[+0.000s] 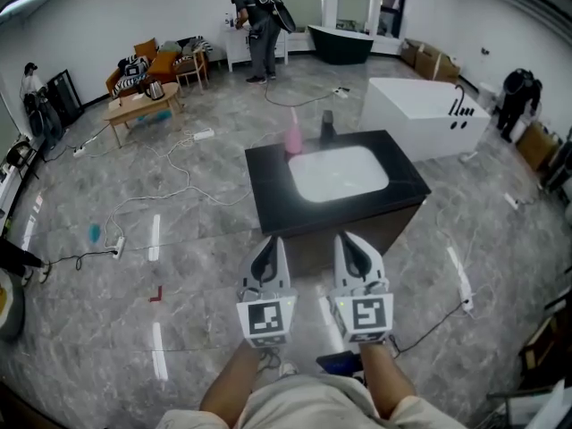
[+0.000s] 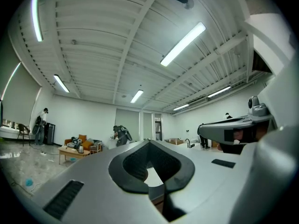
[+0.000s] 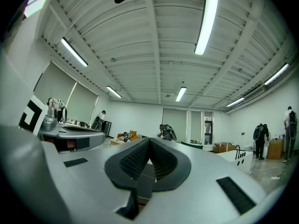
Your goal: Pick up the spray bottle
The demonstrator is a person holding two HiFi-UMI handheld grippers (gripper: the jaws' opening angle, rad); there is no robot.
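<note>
A pink spray bottle stands upright at the back left edge of a black counter with a white sink, beside a dark upright fixture. Both grippers are held side by side in front of the counter's near edge, well short of the bottle and pointing level toward it. My left gripper has its jaws together with nothing between them. My right gripper is likewise shut and empty. The bottle does not show in either gripper view.
A white bathtub stands right of the counter, a dark tub farther back. Cables and a power strip lie on the grey floor to the left. A low table and chairs sit far left. People stand at the back and right.
</note>
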